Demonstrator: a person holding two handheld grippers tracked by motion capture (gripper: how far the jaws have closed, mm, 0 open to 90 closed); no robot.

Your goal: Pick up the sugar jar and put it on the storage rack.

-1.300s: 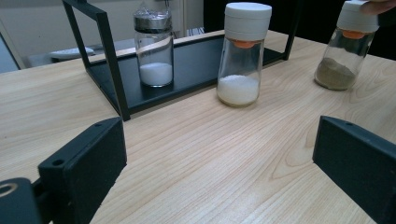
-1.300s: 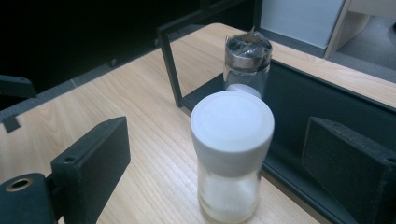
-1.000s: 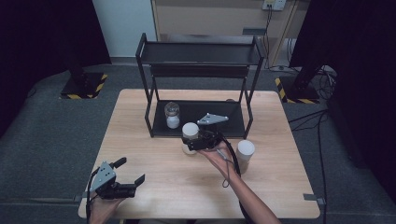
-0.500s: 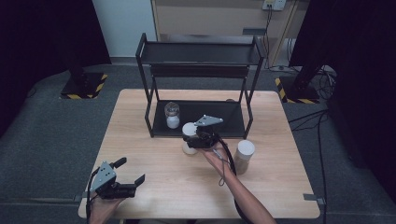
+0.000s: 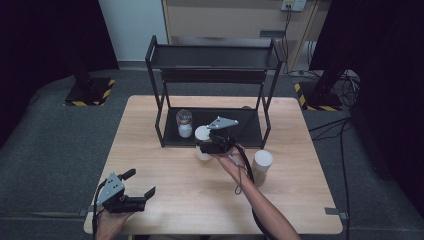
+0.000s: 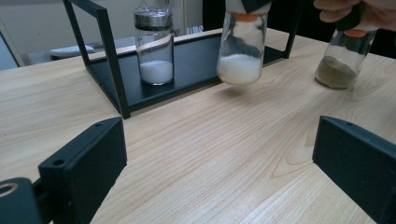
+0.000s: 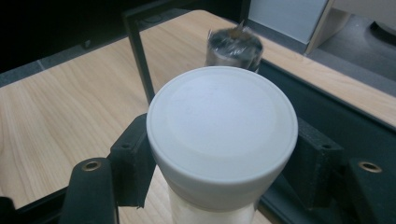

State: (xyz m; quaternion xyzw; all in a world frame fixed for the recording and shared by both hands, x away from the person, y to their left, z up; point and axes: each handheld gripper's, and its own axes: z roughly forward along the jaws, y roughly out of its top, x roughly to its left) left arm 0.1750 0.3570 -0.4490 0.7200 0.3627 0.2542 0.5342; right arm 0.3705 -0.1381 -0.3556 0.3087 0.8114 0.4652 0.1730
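Right gripper [image 5: 206,146] clamps a white-lidded jar [image 7: 222,135] of white powder at the front edge of the black wire rack [image 5: 215,62].

The jaws have just closed below the lid; the jar's long axis runs near vertical, lid up, base just off the wooden table [image 5: 165,200] in the left gripper view. A steel-capped shaker [image 5: 184,123] stands on the rack's bottom shelf, and a second white-lidded jar [image 5: 261,167] stands right of the rack. The left gripper [image 5: 134,188] rests unclenched, nothing between its jaws, well in front of the rack.
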